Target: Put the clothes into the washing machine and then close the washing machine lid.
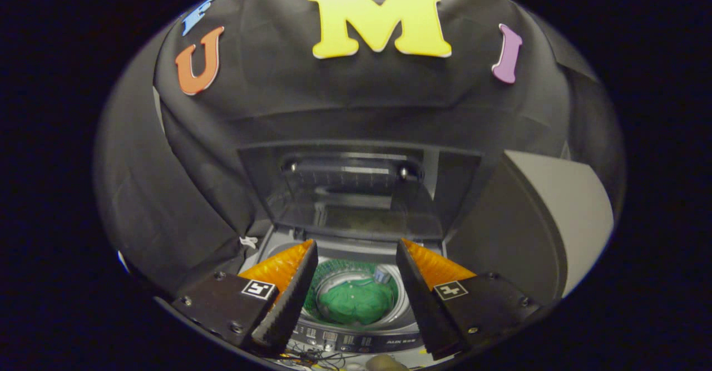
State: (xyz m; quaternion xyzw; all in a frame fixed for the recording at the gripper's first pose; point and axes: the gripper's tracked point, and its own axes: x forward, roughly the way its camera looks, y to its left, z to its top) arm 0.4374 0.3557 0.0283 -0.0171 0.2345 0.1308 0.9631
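Observation:
A small top-loading washing machine (356, 342) sits below me with its lid (356, 193) swung up and standing upright behind the tub. A green garment (353, 303) lies bunched at the bottom of the drum. My gripper (356, 246) hangs above the opening, open, with nothing between its fingers. The garment shows in the gap between the fingers, well below them. The lid's inner face is transparent with two screws near its top edge.
A grey box-like object (534, 221) stands close on the right of the machine. Black cloth walls surround the machine at the back and left. Thin cables (311, 357) lie in front of the control panel.

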